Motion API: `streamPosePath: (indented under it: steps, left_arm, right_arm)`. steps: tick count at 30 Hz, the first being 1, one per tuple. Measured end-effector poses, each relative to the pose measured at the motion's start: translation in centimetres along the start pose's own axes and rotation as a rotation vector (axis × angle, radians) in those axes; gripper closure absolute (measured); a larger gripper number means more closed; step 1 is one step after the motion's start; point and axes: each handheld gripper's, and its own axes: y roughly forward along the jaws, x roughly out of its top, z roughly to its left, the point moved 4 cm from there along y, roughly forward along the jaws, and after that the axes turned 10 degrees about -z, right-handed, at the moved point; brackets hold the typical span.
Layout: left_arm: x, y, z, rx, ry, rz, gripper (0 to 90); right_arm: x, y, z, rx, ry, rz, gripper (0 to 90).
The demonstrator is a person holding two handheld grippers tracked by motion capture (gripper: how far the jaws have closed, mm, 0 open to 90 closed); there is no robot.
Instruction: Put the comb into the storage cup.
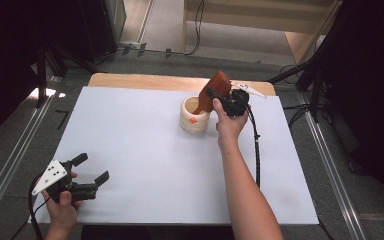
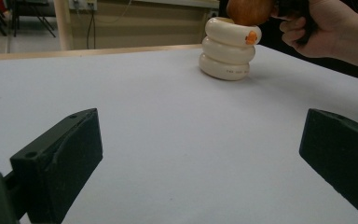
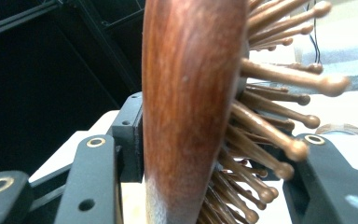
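right gripper (image 1: 215, 95) pinching wooden hairbrush (image 1: 215, 90), handle down in cream holder (image 1: 194, 117) | left gripper (image 1: 92, 170) spread wide, low over tabletop (image 1: 145, 165)

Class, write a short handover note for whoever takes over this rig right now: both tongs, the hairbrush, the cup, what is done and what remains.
Right tongs: shut on the wooden hairbrush, gripping its head, bristles against one jaw.
Left tongs: open, holding nothing, near the front left corner of the white table.
The ribbed cream cup stands upright toward the back of the table. The brush handle already points down into its mouth.
Left: probably lower the brush, release it, and withdraw the right tongs.
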Motion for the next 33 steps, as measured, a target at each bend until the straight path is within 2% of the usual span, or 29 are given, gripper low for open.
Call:
streamPosePath:
  steps: [10,17,20,23,28,30,33]
  left_arm:
    - [0.0,0.0,0.0,-0.002,0.001,0.001,0.0]
    - [0.0,0.0,0.0,-0.002,0.003,0.003,0.0]
    - [0.0,0.0,0.0,-0.002,0.003,0.003,0.0]
    - [0.0,0.0,0.0,-0.003,0.002,0.003,0.0]
    - [0.0,0.0,0.0,-0.003,0.001,0.001,0.0]
    - [0.0,0.0,0.0,-0.002,0.001,0.001,0.0]
    - [0.0,0.0,0.0,-0.003,0.003,0.002,0.0]
  right_arm:
    - [0.3,-0.4,-0.6,-0.004,0.008,0.019,37.2]
    - [0.5,-0.6,-0.7,0.004,-0.014,0.03,31.8]
    - [0.6,-0.7,-0.6,0.001,-0.028,0.03,25.4]
    - [0.8,-0.9,-0.5,-0.028,-0.058,0.03,16.5]
    - [1.1,-1.2,-0.3,-0.023,-0.092,0.029,8.1]
    - [1.2,-1.3,-0.3,-0.037,-0.103,0.032,0.3]
    - [1.3,-1.5,-0.3,-0.034,-0.108,0.033,0.0]
